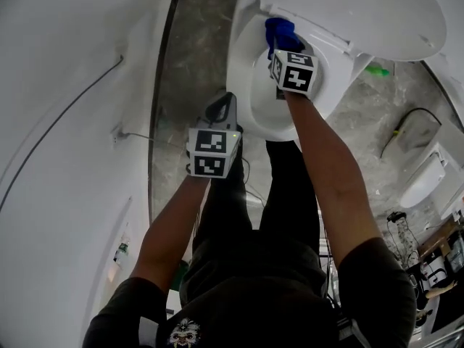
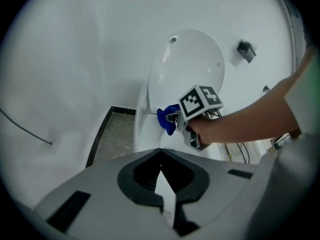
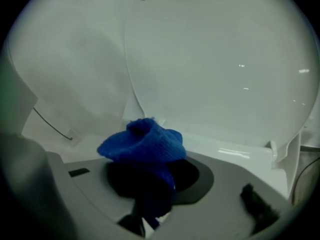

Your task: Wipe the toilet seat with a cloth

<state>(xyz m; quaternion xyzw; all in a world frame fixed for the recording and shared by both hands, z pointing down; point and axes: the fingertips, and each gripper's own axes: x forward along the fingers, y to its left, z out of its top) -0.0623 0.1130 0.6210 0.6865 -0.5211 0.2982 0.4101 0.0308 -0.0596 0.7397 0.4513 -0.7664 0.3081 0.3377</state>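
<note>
The person stands over the toilet with both arms stretched down. The right gripper (image 1: 278, 46) reaches into the back of the bowl area, and its jaws are clamped on a blue cloth (image 1: 281, 32). In the right gripper view the cloth (image 3: 142, 144) bunches up above the jaws, with a darker tail pinched down between them. It sits at the rear of the toilet seat (image 1: 242, 62), close to the hinge and just in front of the raised lid (image 1: 355, 9). I cannot tell whether the cloth actually presses on the white surface. The left gripper (image 1: 220, 112) hangs back from the work, to the left of the bowl and above the grey marbled floor (image 1: 194, 56). Its jaws are drawn together with nothing in them, and the left gripper view shows the two tips meeting (image 2: 161, 156). Past them the other gripper and its cloth (image 2: 165, 119) show at the rim. A thin cable (image 1: 69, 118) runs along the white wall on the left.
</note>
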